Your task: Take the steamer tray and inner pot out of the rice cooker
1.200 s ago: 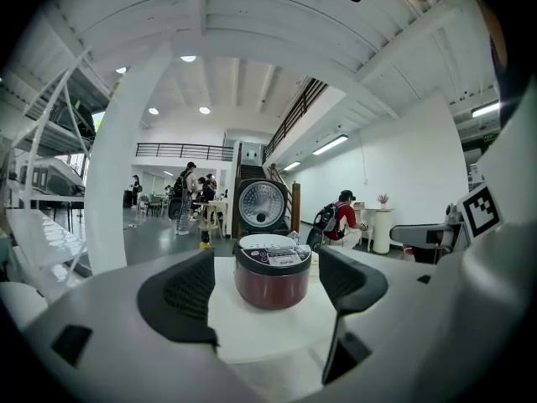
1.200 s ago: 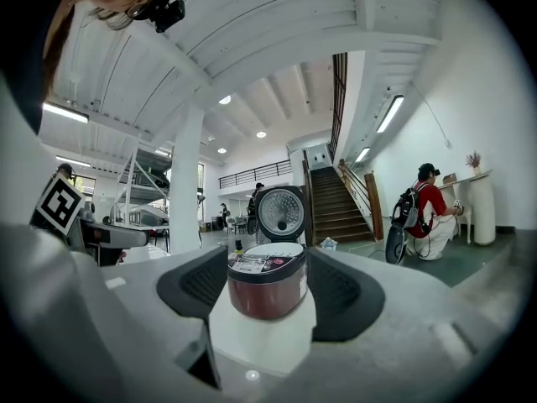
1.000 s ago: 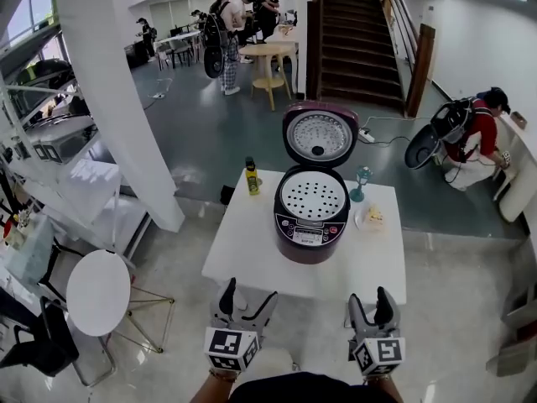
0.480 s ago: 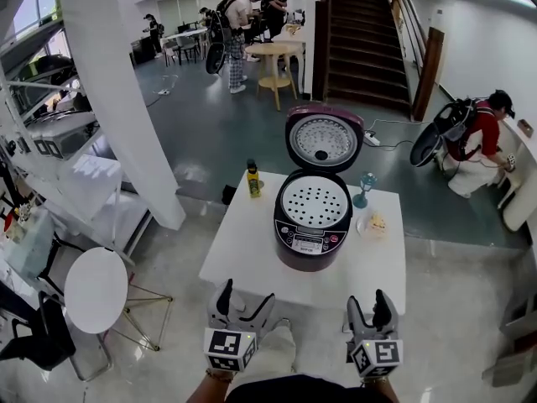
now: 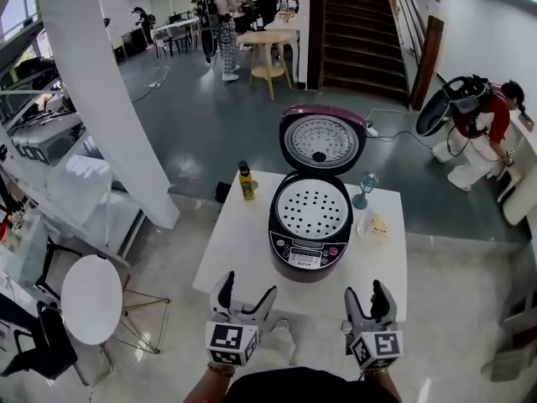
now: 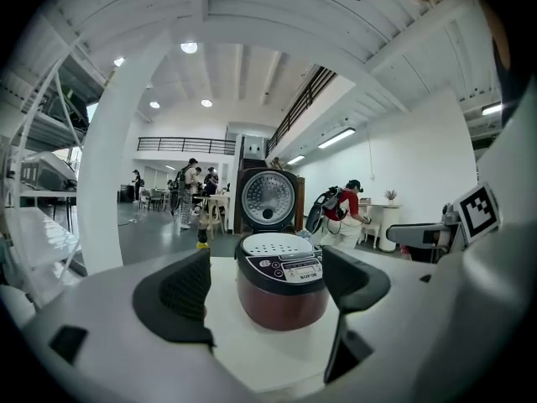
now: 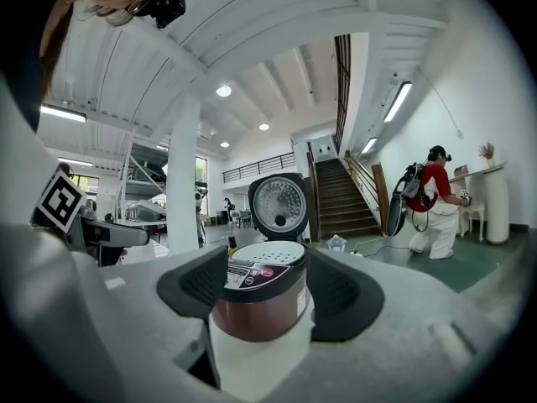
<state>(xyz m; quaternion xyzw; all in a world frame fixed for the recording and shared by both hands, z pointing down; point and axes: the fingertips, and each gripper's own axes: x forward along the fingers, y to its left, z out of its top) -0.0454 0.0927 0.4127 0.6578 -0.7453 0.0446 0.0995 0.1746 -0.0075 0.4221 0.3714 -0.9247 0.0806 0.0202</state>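
Left hand-held gripper [image 5: 246, 292]: jaws apart, nothing between them, held just short of the near edge of the bench [image 5: 231, 254]. Right hand-held gripper [image 5: 362, 295]: likewise wide and empty, level with its partner. Neither touches anything.

Rice cooker [image 5: 309, 240] stands ahead of both, framed between the jaws in each gripper view, well apart from them, with its control panel facing them. Lid [image 5: 321, 141] is raised on the far side.

Steamer tray [image 5: 311, 209] sits in the cooker's mouth: pale, round, pierced with rows of holes. Inner pot is not visible, presumably beneath the tray.

Judgement: removal not begun. The lid is open. Tray and pot are both left to lift out, tray first.

Farther off, ahead-left: yellow bottle [image 5: 246, 181]. Ahead-right: small plate [image 5: 372, 223].
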